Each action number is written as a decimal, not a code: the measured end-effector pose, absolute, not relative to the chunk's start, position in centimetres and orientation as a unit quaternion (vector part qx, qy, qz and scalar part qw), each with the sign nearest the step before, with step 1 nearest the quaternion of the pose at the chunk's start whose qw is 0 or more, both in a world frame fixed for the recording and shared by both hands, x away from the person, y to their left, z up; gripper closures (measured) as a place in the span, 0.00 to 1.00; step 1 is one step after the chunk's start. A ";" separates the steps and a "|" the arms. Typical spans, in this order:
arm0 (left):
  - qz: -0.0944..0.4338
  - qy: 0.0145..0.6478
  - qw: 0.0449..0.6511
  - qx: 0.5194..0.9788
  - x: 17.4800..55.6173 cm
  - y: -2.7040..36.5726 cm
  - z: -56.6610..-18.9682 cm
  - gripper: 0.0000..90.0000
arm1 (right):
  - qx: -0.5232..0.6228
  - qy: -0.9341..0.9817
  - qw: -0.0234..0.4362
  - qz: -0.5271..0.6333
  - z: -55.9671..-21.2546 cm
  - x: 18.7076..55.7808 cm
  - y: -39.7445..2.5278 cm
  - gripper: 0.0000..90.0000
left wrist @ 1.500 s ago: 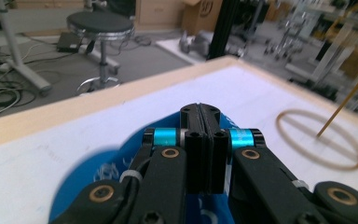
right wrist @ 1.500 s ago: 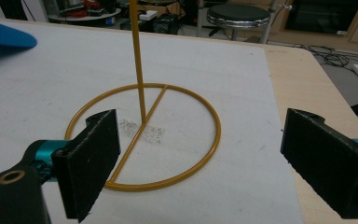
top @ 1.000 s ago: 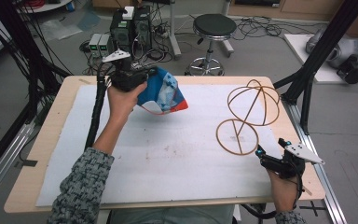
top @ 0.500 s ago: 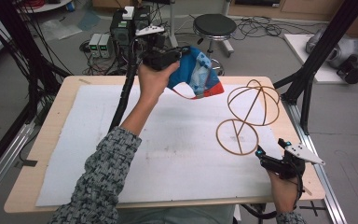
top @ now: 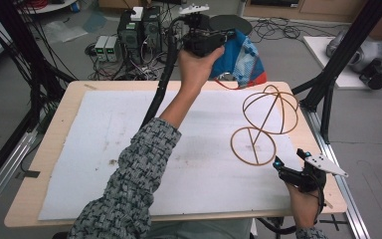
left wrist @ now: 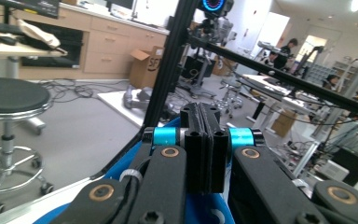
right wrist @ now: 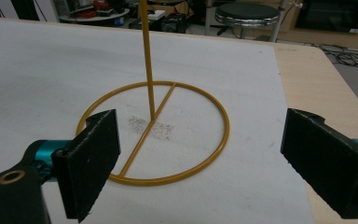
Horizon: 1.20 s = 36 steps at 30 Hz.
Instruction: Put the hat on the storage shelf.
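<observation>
Broadly, a light wooden bench (top: pixel 54 149) carries a white felt-like mat (top: pixel 104 164) over most of its top. Near the bench's right side stands a gold wire stand (top: pixel 261 124), a flat ring base (right wrist: pixel 154 133) with a spherical cage above it, resting on the mat. Beyond the far edge, the left gripper (top: pixel 204 40) is raised high, its fingers (left wrist: pixel 204 144) pressed together on a blue, white and red fabric cap (top: pixel 241 62) hanging beside it. At the near right corner, the right gripper (top: pixel 298 172) sits low, fingers (right wrist: pixel 93 158) spread wide, just beside the ring base.
</observation>
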<state>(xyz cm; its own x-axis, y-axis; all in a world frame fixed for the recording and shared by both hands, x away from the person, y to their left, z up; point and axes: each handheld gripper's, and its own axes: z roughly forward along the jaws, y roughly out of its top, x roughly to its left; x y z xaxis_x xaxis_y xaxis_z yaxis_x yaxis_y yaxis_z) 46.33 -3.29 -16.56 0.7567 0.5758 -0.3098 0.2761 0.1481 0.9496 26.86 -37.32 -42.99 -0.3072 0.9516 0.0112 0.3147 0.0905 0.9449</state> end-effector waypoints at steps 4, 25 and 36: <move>0.100 0.327 0.687 0.641 46.2 -5.1 -16.0 0.98 | 0.484 0.657 0.334 0.472 -43.1 26.9 -37.4 0.12; 0.054 0.294 0.668 0.681 44.4 -11.8 -18.2 0.98 | 0.482 0.660 0.331 0.472 -43.1 26.9 -37.4 0.12; 0.062 0.259 0.626 0.733 43.3 -13.1 -19.5 0.98 | 0.480 0.660 0.332 0.472 -43.2 27.0 -37.4 0.12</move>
